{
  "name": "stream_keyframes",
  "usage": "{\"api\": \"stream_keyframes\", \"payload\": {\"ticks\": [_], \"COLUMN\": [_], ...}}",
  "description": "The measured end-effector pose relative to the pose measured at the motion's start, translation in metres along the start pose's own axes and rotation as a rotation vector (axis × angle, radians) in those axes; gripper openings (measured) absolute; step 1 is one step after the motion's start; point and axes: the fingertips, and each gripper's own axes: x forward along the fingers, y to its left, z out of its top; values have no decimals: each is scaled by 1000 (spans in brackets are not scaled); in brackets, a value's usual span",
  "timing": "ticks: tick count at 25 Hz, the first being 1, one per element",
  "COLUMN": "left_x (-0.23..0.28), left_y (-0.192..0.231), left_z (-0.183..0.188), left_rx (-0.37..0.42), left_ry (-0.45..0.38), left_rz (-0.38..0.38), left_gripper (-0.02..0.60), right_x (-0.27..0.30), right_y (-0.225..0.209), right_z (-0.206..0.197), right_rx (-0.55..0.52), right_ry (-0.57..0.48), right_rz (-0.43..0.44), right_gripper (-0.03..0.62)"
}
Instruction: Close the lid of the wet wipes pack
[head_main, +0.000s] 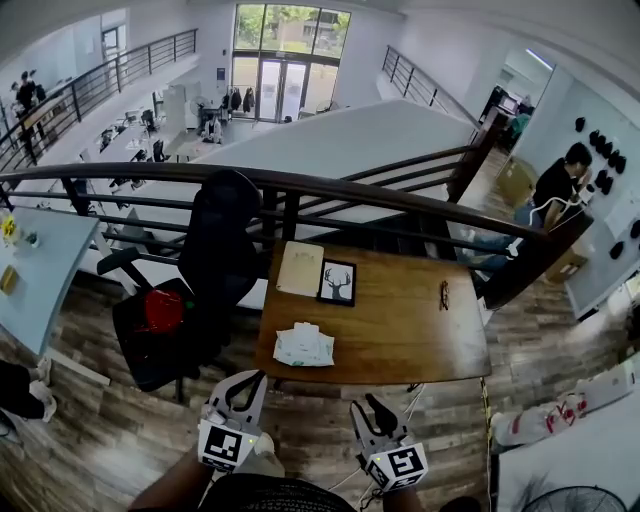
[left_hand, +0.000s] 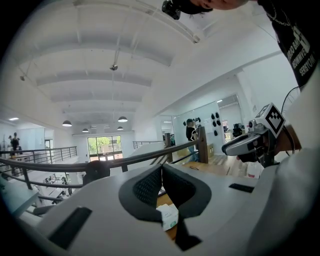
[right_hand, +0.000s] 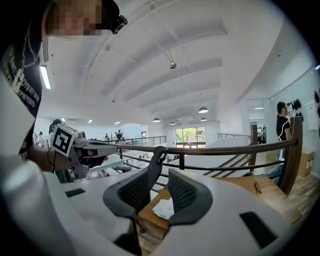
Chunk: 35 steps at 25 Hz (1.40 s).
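I am holding my left gripper (head_main: 258, 378) short of the table (head_main: 400, 320). Its jaw tips are meeting, as far as its own view shows, and pinching nothing. I am keeping my right gripper (head_main: 365, 403) parted, with only air between its pads. The wet wipes pack (head_main: 303, 345) is lying on the table towards its 7 o'clock corner. That puts it at about 2 o'clock from my left gripper and 10 o'clock from my right, well apart from both. A white fold is standing up on top of the pack, but I cannot tell whether it is the lid. In each gripper view the jaws are covering part of the pack (left_hand: 169, 216) (right_hand: 164, 209). At its 12 o'clock a framed deer picture (head_main: 337, 282) is lying beside a brown folder (head_main: 300, 268). The frame's bottom edge is cutting off my arms.
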Motion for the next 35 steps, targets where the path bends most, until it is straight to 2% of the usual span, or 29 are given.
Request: {"api": "stream_keyframes", "payload": {"ticks": [10,17,23,32,35], "left_x": [17,28,39,47,48], "left_y": [64,91,94,77,77], "left_z": [-2,-3,-7,-11,-15], "left_rx": [-46,-40,-13,-42,-42], "left_ry": [-29,-39,-32,-18,-13], "left_rz": [26,10,-47,-115,-114], "left_gripper": [28,28,28,28,28], "right_x": [50,83,103,104,109], "right_y": [8,14,17,12,10], "right_z": [19,31,41,40,35], "right_rx": [-9,-29,-14,-6,-2], "right_ry": [11,15,8,28,36], "right_rz": [4,-4,-12,-49,-44], "right_gripper": [127,126,124,119,117]}}
